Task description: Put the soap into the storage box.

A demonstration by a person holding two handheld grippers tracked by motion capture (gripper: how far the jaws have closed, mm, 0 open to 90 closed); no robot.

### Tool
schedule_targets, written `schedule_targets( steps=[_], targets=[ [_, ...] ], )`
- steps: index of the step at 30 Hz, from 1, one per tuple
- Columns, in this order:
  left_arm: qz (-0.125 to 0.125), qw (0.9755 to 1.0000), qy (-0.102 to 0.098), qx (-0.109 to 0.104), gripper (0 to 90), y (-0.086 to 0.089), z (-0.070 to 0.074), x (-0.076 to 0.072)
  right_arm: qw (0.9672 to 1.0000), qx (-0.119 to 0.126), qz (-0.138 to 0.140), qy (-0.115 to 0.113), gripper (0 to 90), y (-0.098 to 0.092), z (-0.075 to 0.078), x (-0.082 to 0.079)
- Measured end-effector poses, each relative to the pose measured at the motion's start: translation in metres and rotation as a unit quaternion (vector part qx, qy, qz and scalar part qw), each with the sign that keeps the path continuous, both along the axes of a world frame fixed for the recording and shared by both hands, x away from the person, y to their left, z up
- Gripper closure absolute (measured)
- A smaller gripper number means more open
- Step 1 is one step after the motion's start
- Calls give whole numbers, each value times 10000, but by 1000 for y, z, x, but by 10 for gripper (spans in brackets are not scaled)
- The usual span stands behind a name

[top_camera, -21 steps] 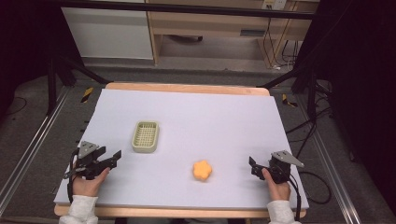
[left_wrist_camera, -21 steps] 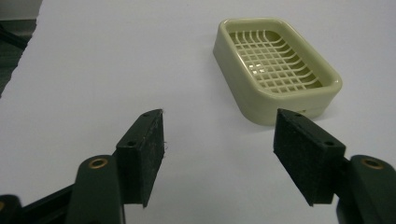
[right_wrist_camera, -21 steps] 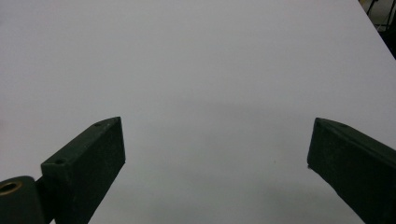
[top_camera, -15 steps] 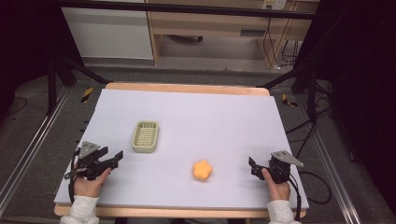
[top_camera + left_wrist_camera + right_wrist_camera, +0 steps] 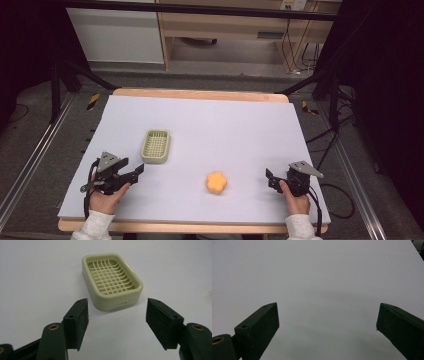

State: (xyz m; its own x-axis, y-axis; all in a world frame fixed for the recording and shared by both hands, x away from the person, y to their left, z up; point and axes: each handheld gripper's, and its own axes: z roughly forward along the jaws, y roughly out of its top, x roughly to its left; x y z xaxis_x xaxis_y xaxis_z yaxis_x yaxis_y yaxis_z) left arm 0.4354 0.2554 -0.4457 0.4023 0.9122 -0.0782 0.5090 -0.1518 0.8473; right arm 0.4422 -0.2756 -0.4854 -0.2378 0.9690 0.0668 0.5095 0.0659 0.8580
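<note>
A pale green soap dish with a lattice floor (image 5: 156,145) (image 5: 111,280) lies on the left half of the white table. My left gripper (image 5: 138,171) (image 5: 117,323) is open just short of it, jaws spread wide and pointing at its near end with nothing between them. An orange flower-shaped piece (image 5: 216,182) lies toward the front, right of the middle. My right gripper (image 5: 270,179) (image 5: 328,327) is open near the front right corner, a short way right of the orange piece, with bare table between its jaws.
The white sheet covers a wooden table (image 5: 200,95) whose front edge runs just below both hands. Dark frame posts and cables (image 5: 325,145) stand off the table's sides. A wooden bench and a white cabinet (image 5: 116,35) stand behind.
My left gripper has moved a little forward and to the right, toward the soap dish. The right gripper has stayed put.
</note>
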Motion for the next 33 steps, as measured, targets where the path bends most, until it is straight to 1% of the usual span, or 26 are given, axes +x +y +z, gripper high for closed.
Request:
schedule_targets(
  steps=[2,5,7,10,12,13,14,16,17,18,19,21,24,26,28,29,33],
  targets=[
    [-38,10000,-5,19,341,-4,0,0,10000,1,6,2,49,0,0,0],
    [-121,9999,-6,74,339,-9,-1,0,10000,-64,16,2,39,1,0,0],
    [-186,9997,-14,128,338,-11,-1,-1,9999,-91,11,43,36,2,0,1],
    [-230,9996,-45,166,338,-13,0,-2,9999,-109,-20,9,33,2,0,0],
    [-241,9995,-53,181,338,-13,1,-3,9999,-114,-64,-33,50,2,0,-1],
    [-228,9996,-64,149,338,-14,1,-3,9999,-87,-32,-50,36,1,0,-1],
    [-235,9996,-58,163,338,-15,1,-3,10000,-20,13,-61,21,0,0,-1],
    [-252,9995,-63,183,338,-16,2,-3,9999,100,73,-108,33,-2,0,-2],
    [-266,9995,-67,183,338,-17,2,-3,9998,112,102,-147,31,-3,0,-2],
    [-271,9995,-69,174,338,-18,2,-3,9996,182,133,-140,28,-4,0,-3],
    [-284,9994,-79,190,338,-19,3,-3,9995,202,153,-169,27,-4,0,-3],
    [-296,9993,-80,209,338,-21,4,-2,9994,220,217,-151,28,-5,0,-3],
    [-350,9991,-77,212,337,-26,7,0,9993,198,254,-181,56,-3,0,-4],
    [-404,9989,-69,220,336,-31,8,1,9995,131,209,-186,62,-2,0,-4],
    [-469,9985,-71,277,334,-37,10,2,9997,67,168,-138,66,-2,0,-3],
    [-510,9983,-58,279,333,-39,11,3,9998,65,155,-91,68,-1,0,-2],
    [-642,9974,-71,304,329,-51,15,5,9999,-34,119,-29,70,1,0,-1]
  ],
)
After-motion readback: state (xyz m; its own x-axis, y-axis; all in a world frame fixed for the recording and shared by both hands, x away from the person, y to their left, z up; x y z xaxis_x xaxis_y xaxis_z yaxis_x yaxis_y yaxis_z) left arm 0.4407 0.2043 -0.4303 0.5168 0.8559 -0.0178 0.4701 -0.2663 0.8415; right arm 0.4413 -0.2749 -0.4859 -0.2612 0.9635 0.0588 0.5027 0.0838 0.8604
